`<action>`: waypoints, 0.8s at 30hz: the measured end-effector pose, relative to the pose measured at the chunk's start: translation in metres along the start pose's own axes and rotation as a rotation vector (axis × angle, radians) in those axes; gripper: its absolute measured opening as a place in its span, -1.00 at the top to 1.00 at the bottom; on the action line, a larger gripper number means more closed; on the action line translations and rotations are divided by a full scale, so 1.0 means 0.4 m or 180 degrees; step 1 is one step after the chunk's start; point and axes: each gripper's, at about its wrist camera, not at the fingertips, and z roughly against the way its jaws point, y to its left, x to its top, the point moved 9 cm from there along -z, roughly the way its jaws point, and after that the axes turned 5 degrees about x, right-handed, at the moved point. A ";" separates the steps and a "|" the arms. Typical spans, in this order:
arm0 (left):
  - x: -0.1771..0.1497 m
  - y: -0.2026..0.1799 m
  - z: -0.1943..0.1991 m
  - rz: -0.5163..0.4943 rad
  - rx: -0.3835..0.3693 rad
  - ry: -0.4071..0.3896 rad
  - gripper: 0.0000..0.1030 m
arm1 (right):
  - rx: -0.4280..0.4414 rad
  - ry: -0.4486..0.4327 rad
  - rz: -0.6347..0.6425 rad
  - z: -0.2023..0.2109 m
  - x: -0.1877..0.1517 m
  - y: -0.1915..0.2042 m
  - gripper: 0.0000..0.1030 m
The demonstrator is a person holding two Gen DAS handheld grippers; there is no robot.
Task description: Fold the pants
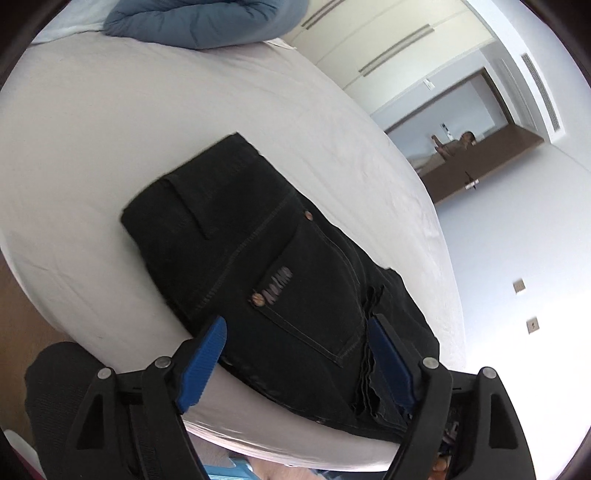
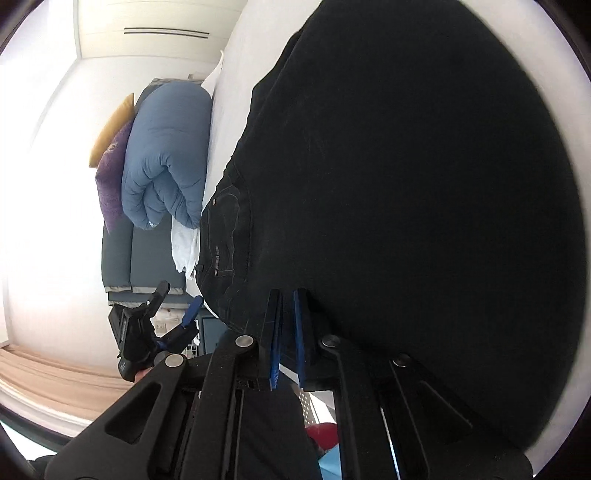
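Observation:
Black jeans (image 1: pixel 280 266) lie on a white bed (image 1: pixel 110 147), back pocket with a tan label facing up, frayed hems stacked near the front. My left gripper (image 1: pixel 295 332) is open, its blue pads either side of the pants' near end, holding nothing. In the right wrist view the black pants (image 2: pixel 406 184) fill most of the frame. My right gripper (image 2: pixel 288 295) is shut on a fold of the pants fabric, lifted close to the lens. The left gripper (image 2: pixel 177 302) also shows there, open, at the lower left.
A rolled blue duvet (image 1: pixel 192 22) lies at the head of the bed, also seen in the right wrist view (image 2: pixel 166 155) with purple and yellow cushions (image 2: pixel 110 173). A brown doorway (image 1: pixel 480 155) is beyond the bed. Wooden floor (image 1: pixel 14 302) runs along the bed edge.

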 end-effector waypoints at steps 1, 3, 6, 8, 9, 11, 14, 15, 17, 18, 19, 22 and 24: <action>0.012 0.030 0.001 0.0110 0.0024 -0.0016 -0.61 | -0.0079 -0.0001 0.0048 0.025 -0.009 0.002 0.82; 0.036 0.088 -0.006 0.0356 0.0072 -0.0050 -0.61 | -0.0069 -0.0028 0.0140 0.054 -0.010 0.042 0.79; 0.048 0.142 -0.019 0.0748 -0.0056 -0.0063 -0.61 | 0.0172 -0.0235 0.0194 0.121 -0.012 0.098 -0.39; 0.046 0.155 -0.037 0.0926 -0.0141 -0.0027 -0.62 | 0.0296 -0.0491 0.0108 0.159 0.002 0.120 -0.79; 0.046 0.157 -0.046 0.0964 -0.0175 -0.0019 -0.62 | 0.0360 -0.0536 0.0118 0.166 0.011 0.129 -0.79; 0.048 0.151 -0.068 0.0993 -0.0230 -0.0031 -0.62 | 0.0386 -0.0536 0.0126 0.167 0.014 0.137 -0.79; 0.044 0.178 -0.112 0.1211 -0.0396 -0.0060 -0.61 | 0.0442 -0.0452 0.0142 0.158 0.026 0.159 -0.63; 0.053 0.185 -0.121 0.1309 -0.0464 -0.0062 -0.62 | 0.0470 -0.0428 0.0143 0.142 0.023 0.175 -0.57; 0.069 0.199 -0.126 0.1433 -0.0582 -0.0075 -0.61 | 0.0499 -0.0343 0.0161 0.121 0.027 0.193 -0.38; 0.080 0.196 -0.135 0.1466 -0.0629 -0.0063 -0.61 | 0.0501 -0.0299 0.0188 0.111 0.027 0.200 -0.35; 0.086 0.194 -0.143 0.1485 -0.0651 -0.0058 -0.61 | 0.0484 -0.0251 0.0227 0.098 0.029 0.210 -0.30; 0.106 0.188 -0.169 0.1535 -0.0697 -0.0031 -0.32 | 0.0476 -0.0120 0.0300 0.021 0.054 0.259 -0.29; 0.111 0.191 -0.186 0.1609 -0.0682 0.0016 -0.01 | 0.0473 -0.0034 0.0325 -0.028 0.073 0.285 -0.29</action>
